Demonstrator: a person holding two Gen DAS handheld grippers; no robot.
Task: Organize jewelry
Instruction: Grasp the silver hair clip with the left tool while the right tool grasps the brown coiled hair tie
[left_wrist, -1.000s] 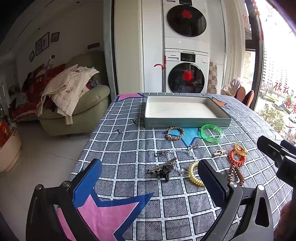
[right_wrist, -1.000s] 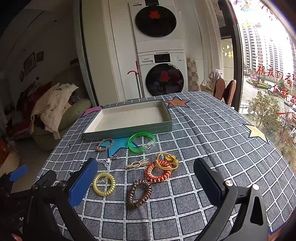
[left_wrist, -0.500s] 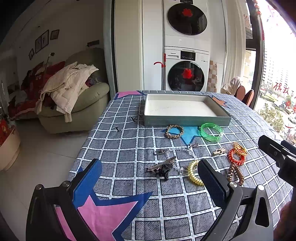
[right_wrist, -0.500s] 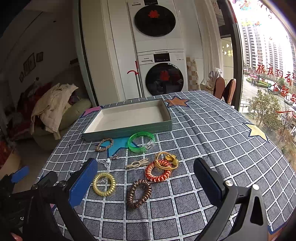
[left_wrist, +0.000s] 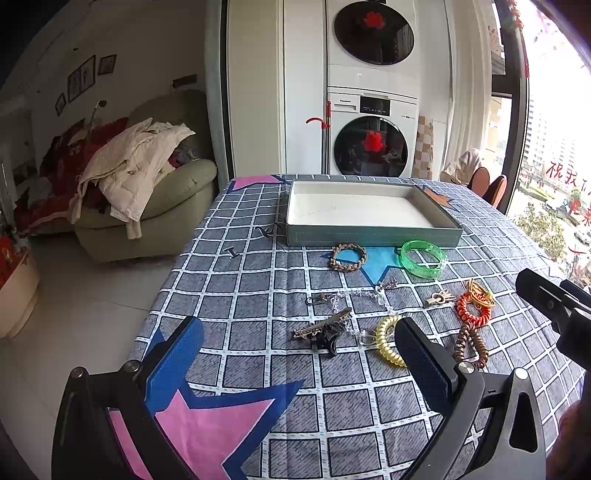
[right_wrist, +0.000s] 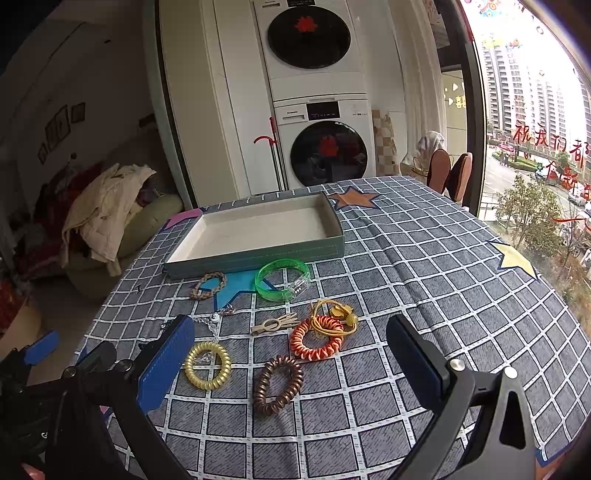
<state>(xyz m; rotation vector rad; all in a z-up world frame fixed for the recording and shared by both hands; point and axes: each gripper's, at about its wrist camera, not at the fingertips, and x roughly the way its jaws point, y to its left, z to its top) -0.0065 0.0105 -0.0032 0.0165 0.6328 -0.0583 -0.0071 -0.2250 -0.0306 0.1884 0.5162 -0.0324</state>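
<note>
A table covered by a grey checked cloth (right_wrist: 424, 266) with coloured stars fills both views, and a shallow grey-green tray (right_wrist: 258, 254) with a pale lining sits toward its far side. The left gripper (left_wrist: 299, 354) and the right gripper (right_wrist: 290, 354) both hover above the near part of the cloth with their blue-padded fingers spread wide, grasping nothing. The jewelry lies loose on the cloth between the tray and the grippers: a green bangle (right_wrist: 282, 278) just in front of the tray, a braided bracelet (right_wrist: 208, 285) to its left, then nearer an orange coil band (right_wrist: 316, 339) touching a yellow corded piece (right_wrist: 334, 317), a gold coil band (right_wrist: 207, 365), a brown coil band (right_wrist: 277, 384), a dark hair clip (left_wrist: 323, 332) and a small pale clip (right_wrist: 273, 325).
</note>
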